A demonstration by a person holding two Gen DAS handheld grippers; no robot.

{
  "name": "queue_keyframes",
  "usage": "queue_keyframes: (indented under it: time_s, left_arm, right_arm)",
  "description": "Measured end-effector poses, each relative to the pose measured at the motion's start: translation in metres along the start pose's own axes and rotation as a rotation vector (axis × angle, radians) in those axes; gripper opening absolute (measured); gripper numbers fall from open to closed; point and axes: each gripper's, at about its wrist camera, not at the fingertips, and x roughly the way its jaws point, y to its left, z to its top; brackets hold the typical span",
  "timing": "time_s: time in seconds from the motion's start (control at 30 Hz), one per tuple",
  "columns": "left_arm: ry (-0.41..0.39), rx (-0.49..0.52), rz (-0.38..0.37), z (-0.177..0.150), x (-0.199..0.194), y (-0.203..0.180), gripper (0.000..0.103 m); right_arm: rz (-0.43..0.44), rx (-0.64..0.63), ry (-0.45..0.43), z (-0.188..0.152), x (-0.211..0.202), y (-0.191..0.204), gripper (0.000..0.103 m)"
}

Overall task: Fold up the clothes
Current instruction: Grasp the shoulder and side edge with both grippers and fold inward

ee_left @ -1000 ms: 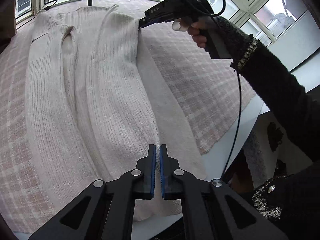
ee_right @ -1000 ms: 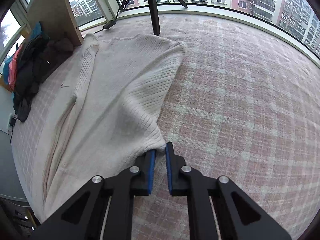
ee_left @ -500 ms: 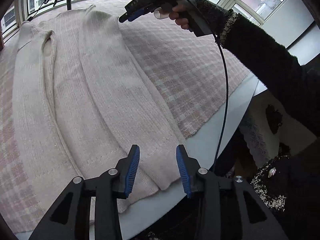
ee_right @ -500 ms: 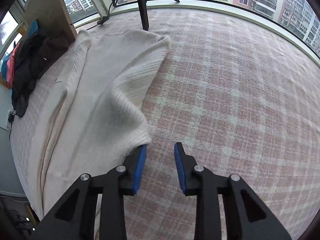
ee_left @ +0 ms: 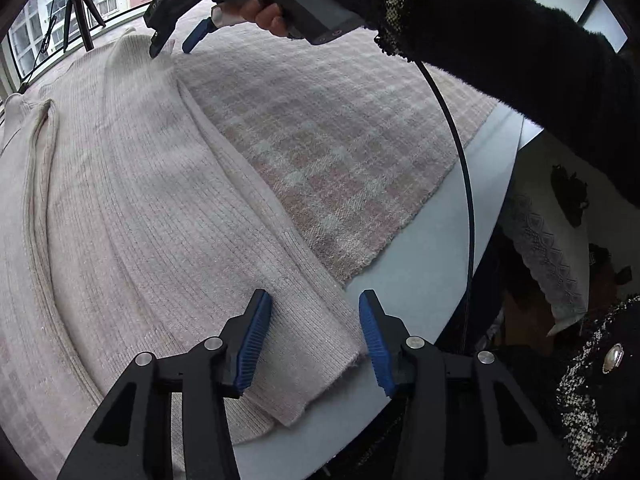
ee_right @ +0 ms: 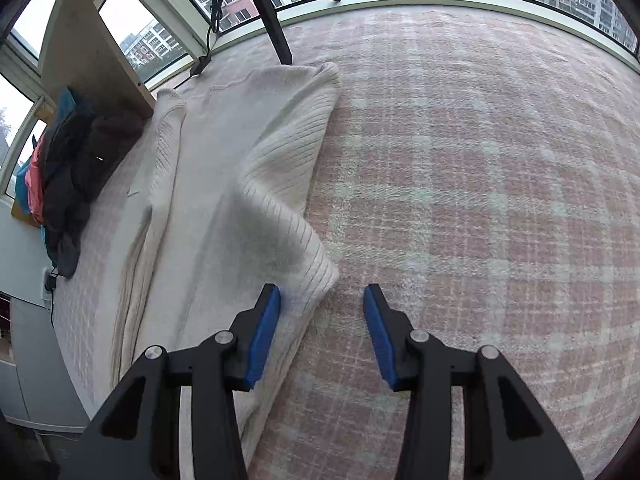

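Note:
A cream ribbed knit garment (ee_left: 140, 208) lies flat on a pink plaid cloth (ee_left: 340, 132), its right side folded over inward. My left gripper (ee_left: 316, 332) is open just above the garment's near hem corner, holding nothing. In the right wrist view the same garment (ee_right: 224, 200) lies to the left, with a raised folded corner just ahead of the fingers. My right gripper (ee_right: 322, 328) is open above that corner and empty. It also shows in the left wrist view (ee_left: 176, 36), open at the garment's far edge.
The plaid cloth ends at a pale table edge (ee_left: 440, 256) on the right. A tripod leg (ee_right: 272, 24) stands at the far side by the windows. A pile of dark and coloured clothes (ee_right: 68, 168) lies at the far left beside a wooden board (ee_right: 88, 52).
Both grippers were shut on the garment's edge a second ago. Both have opened and let it go; the folded side now lies on the garment. Both have drawn back slightly.

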Motion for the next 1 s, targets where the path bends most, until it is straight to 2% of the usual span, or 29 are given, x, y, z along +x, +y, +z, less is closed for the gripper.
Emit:
queue_keyframes:
  time_s: [0.07,0.1,0.13,0.23,0.37,0.43,0.57,0.67,0.77,0.8,0.87,0.97,1.0]
  left_arm:
    - [-0.013,-0.067,-0.029,-0.002,-0.002,0.015,0.008]
    - [-0.016,-0.121,-0.07,-0.004,-0.004,0.026,0.008]
    - [-0.022,-0.176,-0.108,-0.006,-0.006,0.035,0.008]
    - [-0.076,-0.266,-0.141,-0.018,-0.025,0.052,0.007]
    - [-0.162,-0.377,-0.2,-0.039,-0.051,0.073,0.007]
    - [-0.185,-0.438,-0.213,-0.053,-0.06,0.085,0.007]
    - [-0.185,-0.53,-0.201,-0.077,-0.063,0.104,0.008]
    - [-0.153,-0.541,-0.13,-0.092,-0.067,0.108,0.011]
    - [-0.126,-0.577,-0.079,-0.108,-0.078,0.115,0.025]
    - [-0.132,-0.589,-0.068,-0.111,-0.083,0.117,0.028]
    - [-0.139,-0.584,-0.046,-0.114,-0.092,0.119,0.029]
    - [-0.153,-0.567,-0.03,-0.116,-0.106,0.126,0.029]
    - [-0.163,-0.566,-0.032,-0.115,-0.11,0.13,0.029]
  right_arm:
    - [0.037,0.009,0.018,-0.001,0.007,0.003,0.02]
    - [0.051,0.026,0.027,0.0,0.009,0.003,0.012]
    - [0.056,0.045,0.022,0.001,0.006,0.003,0.012]
    - [0.073,0.104,0.008,0.004,-0.003,0.004,0.01]
    - [0.099,0.138,-0.04,0.013,-0.028,0.028,0.01]
    - [0.076,0.077,-0.053,0.022,-0.034,0.058,0.01]
    - [0.014,-0.05,-0.007,0.044,-0.01,0.132,0.01]
    - [0.006,-0.087,0.087,0.052,0.031,0.178,0.01]
    - [-0.032,-0.143,0.212,0.052,0.065,0.218,0.02]
    - [-0.022,-0.164,0.222,0.05,0.064,0.226,0.025]
    - [0.065,-0.198,0.191,0.044,0.043,0.229,0.027]
    - [0.091,-0.234,0.107,0.018,0.0,0.208,0.034]
    - [0.068,-0.238,0.084,0.002,-0.011,0.193,0.036]
